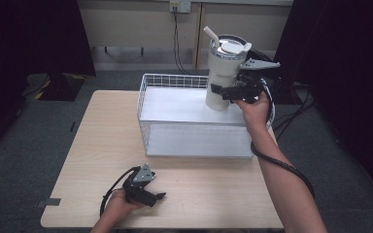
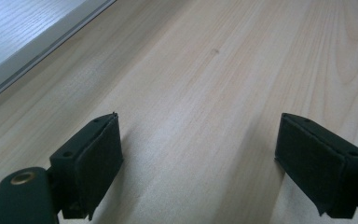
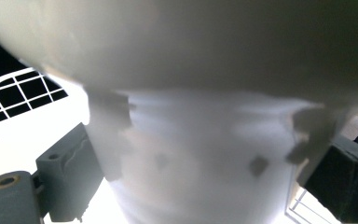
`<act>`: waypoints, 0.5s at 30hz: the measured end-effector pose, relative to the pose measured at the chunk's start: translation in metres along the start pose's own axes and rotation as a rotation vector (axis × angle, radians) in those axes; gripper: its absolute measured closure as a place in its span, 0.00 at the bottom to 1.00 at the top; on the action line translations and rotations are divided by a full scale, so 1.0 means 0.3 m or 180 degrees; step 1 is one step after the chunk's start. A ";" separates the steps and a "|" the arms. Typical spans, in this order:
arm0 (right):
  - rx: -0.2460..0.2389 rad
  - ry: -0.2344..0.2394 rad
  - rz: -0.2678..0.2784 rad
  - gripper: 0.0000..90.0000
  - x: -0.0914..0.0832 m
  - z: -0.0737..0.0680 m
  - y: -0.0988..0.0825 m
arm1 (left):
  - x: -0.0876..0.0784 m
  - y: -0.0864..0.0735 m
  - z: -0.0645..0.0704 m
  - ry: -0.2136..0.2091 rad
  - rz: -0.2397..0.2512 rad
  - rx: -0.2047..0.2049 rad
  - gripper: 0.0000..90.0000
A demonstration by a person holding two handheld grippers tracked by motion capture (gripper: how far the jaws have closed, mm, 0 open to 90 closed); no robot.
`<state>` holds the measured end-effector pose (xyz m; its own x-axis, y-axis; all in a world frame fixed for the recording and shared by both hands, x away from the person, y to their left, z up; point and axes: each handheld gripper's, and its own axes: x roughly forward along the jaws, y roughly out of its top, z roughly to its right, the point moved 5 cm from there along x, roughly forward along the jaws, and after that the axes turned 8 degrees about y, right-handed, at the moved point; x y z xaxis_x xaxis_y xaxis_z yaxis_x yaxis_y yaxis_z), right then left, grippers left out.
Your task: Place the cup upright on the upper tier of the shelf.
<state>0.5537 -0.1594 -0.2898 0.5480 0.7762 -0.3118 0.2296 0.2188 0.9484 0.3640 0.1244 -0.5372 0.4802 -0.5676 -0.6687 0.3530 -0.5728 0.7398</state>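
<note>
A white tumbler with a lid and a straw stands upright at the back right corner of the white wire basket. My right gripper is shut on its narrow lower part. In the right gripper view the tumbler sits between the two pads of the right gripper, with the basket's wire rim behind it. I cannot tell whether its base touches the basket floor. My left gripper rests open near the table's front edge. In its own view the left gripper holds nothing over bare wood.
The light wooden table has free room left of and in front of the basket. The basket's pale side lies ahead of the left gripper. Black curtains stand at both sides, and a cable hangs from a wall socket behind.
</note>
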 end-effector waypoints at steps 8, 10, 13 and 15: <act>0.0017 0.0006 -0.0090 0.09 -0.010 0.001 -0.007 | 0.000 0.000 0.000 0.0000 0.0001 -0.0001 0.16; 0.0019 0.0017 -0.0099 0.09 -0.014 0.001 -0.011 | 0.000 0.000 0.000 0.0000 0.0001 0.0000 0.16; 0.0026 0.0018 -0.0132 0.09 -0.020 0.002 -0.018 | 0.000 0.000 0.000 -0.0001 0.0000 0.0000 0.15; 0.0013 0.0011 -0.0127 0.09 -0.025 0.000 -0.018 | 0.000 0.000 0.000 0.0000 0.0001 0.0001 0.15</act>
<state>0.5484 -0.1665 -0.2925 0.5357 0.7689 -0.3490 0.2544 0.2472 0.9350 0.3640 0.1243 -0.5372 0.4803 -0.5677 -0.6686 0.3526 -0.5729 0.7399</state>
